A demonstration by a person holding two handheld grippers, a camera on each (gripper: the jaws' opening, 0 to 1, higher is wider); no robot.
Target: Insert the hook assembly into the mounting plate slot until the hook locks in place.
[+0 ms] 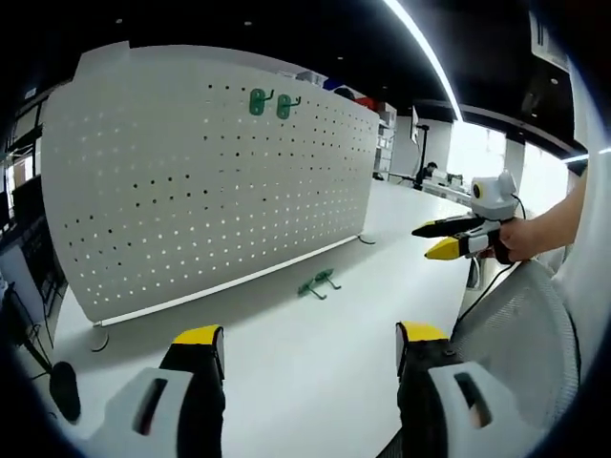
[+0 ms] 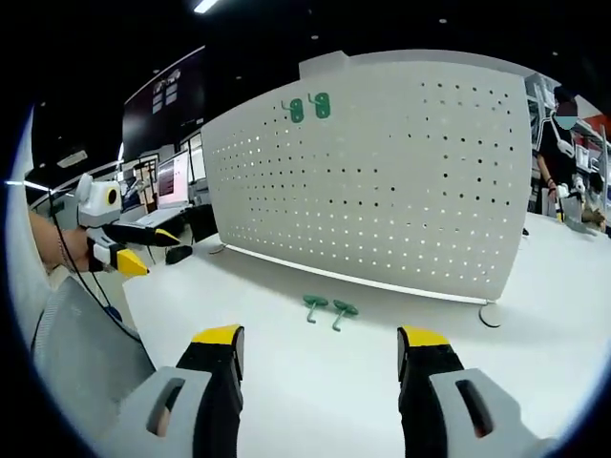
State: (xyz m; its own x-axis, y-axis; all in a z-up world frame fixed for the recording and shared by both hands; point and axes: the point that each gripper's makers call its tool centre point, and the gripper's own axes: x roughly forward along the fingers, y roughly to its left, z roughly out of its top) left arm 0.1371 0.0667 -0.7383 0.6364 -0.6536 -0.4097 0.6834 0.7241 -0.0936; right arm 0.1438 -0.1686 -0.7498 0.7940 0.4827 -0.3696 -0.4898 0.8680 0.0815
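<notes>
Two green hooks [image 2: 329,311] lie loose on the white table [image 2: 315,391], just in front of the upright pegboard mounting plate [image 2: 401,181], and two more green hooks [image 2: 307,107] already hang side by side near its top edge. We are at the very start of the next insertion, I'd say: nothing has been picked up yet. The left gripper [image 1: 310,345] hangs over the near table with its jaws spread wide and empty, and the right gripper [image 2: 320,345] is the same, jaws well apart, holding nothing. Each tool also shows from the side in the other's view, yellow-tipped and held in a hand. Next move calls for one gripper to drop down over a loose hook, pinch it cleanly, then carry it up to a free slot on the plate. Hard to read from here: the hooks' back tabs and exactly which holes the hung pair sit in. They're too small to tell.
</notes>
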